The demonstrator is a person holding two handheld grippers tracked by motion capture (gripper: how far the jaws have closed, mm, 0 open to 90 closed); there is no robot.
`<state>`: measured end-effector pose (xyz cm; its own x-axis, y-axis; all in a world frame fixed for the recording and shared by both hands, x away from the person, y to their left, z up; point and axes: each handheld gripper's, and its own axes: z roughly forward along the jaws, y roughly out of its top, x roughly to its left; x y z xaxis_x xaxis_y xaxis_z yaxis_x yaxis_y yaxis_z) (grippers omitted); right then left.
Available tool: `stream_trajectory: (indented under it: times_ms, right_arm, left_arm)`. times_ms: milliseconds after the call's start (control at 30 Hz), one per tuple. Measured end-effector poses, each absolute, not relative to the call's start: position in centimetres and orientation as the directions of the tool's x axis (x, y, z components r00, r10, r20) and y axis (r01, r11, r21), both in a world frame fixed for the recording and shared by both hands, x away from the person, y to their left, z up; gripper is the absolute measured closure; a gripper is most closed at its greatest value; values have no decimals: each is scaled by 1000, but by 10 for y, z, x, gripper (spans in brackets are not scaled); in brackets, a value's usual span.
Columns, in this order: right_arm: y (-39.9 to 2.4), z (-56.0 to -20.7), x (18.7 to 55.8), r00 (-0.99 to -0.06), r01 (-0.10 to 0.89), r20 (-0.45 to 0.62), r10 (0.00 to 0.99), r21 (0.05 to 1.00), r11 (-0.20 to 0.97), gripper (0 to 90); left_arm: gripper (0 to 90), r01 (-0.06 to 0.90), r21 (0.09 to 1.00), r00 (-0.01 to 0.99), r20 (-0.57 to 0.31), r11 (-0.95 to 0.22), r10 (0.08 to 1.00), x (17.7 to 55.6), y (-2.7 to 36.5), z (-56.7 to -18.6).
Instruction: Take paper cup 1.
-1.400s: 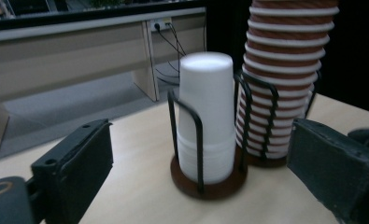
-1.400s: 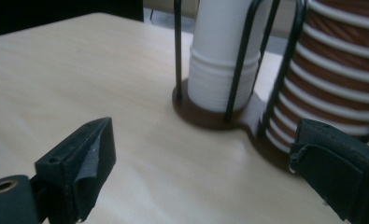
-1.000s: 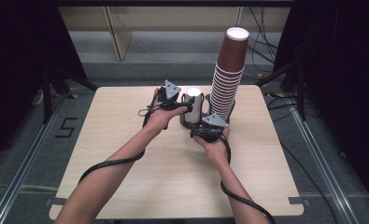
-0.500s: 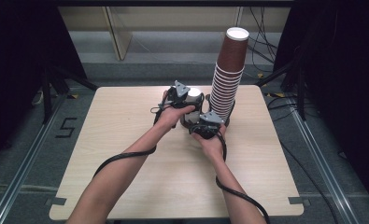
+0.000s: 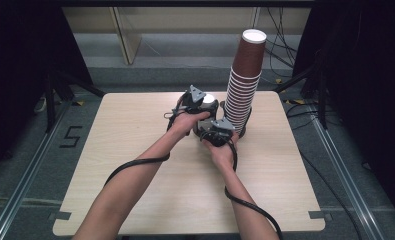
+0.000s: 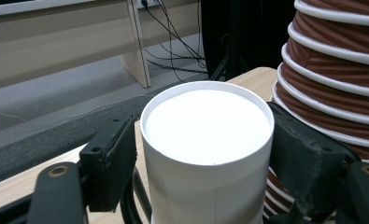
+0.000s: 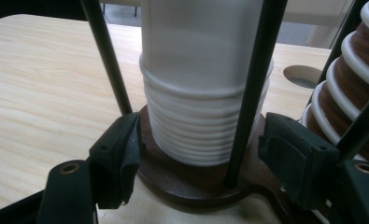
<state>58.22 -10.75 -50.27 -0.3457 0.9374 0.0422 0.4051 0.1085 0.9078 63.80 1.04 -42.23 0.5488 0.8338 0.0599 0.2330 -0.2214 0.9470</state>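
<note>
The left hand-held gripper (image 6: 205, 154), whose jaws have just been closing, squeezes the top white cup (image 6: 206, 140). The right hand-held gripper (image 7: 198, 163) view shows the dark holder base (image 7: 191, 184) between its closing jaws (touching? unclear). The wooden worktop (image 5: 135, 150) stands on grey floor (image 5: 30, 150).

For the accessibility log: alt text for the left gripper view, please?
An upside-down white paper cup stands between the black pads of the left hand-held gripper, which have just been closing on it. A tall stack of brown ribbed cups rises at right on the wooden table.
</note>
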Motion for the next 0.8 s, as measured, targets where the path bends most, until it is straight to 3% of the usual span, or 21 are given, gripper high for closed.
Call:
stream_trajectory:
  times_ms: [500,800]
  right_arm:
    - [-103,-503,590,-298,388,-2,955,913,123,334]
    - [-99,-502,589,-299,384,29,954,918,93,357]
  left_arm:
    - [323,249,949,552,24,-192,834,639,8,-423]
    - [327,247,951,549,21,-187,835,639,8,-423]
